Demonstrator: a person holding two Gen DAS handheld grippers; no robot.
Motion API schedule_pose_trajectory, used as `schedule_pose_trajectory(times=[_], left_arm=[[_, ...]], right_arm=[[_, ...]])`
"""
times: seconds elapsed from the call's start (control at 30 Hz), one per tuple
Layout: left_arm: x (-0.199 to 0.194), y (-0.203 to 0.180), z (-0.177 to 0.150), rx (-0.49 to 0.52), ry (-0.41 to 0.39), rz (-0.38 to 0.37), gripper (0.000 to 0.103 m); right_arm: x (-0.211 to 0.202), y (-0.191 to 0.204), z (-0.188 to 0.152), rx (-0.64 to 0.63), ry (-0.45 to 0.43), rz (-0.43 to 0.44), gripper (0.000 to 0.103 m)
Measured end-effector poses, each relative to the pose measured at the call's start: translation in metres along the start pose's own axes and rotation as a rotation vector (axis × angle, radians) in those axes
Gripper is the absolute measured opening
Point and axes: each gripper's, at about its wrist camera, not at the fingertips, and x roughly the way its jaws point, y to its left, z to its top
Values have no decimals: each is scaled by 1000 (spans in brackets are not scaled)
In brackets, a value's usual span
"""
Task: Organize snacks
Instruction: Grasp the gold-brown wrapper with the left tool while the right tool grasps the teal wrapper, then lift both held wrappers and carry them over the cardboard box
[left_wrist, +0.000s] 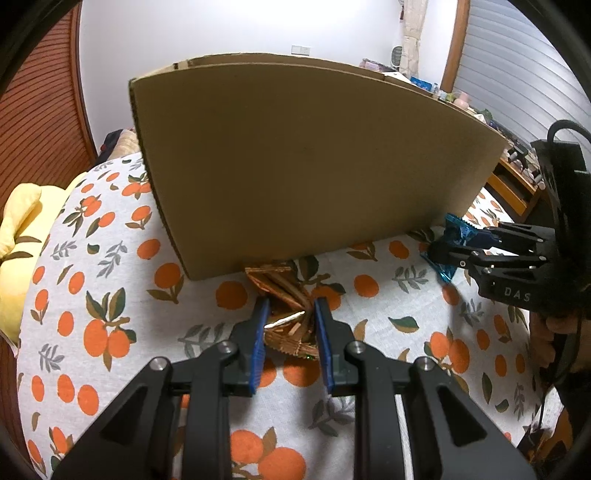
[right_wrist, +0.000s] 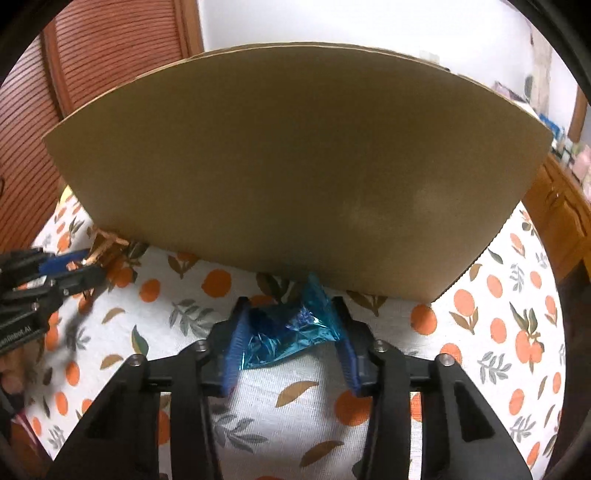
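Note:
A tall cardboard box (left_wrist: 295, 166) stands on the orange-print tablecloth (left_wrist: 110, 295); only its near wall shows, also in the right wrist view (right_wrist: 295, 166). My left gripper (left_wrist: 290, 314) is shut on a brown and gold snack packet (left_wrist: 284, 295) right in front of the box's base. My right gripper (right_wrist: 288, 321) is shut on a crinkled blue foil snack packet (right_wrist: 291, 332), also close to the box wall. The right gripper and blue packet (left_wrist: 452, 240) show at the right of the left wrist view. The left gripper (right_wrist: 85, 262) with the brown packet (right_wrist: 107, 247) shows at the left of the right wrist view.
A yellow cushion (left_wrist: 18, 240) lies off the table's left edge. A wooden shelf unit (left_wrist: 513, 184) with small items stands to the right behind the box. A slatted wooden door (right_wrist: 110, 55) is at the back left.

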Motion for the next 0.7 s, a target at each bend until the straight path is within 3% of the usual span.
schedule_pose_trajectory(times=[0.23,0.7], left_arm=[[-9,-7,-1,-3,-21,-28,22],[-43,-31,11,35,-87,-81,22]], right_arm=[[-9,-4,-9,-5,-20,37,28],[-47,-11,-26,6,-83,86,26]])
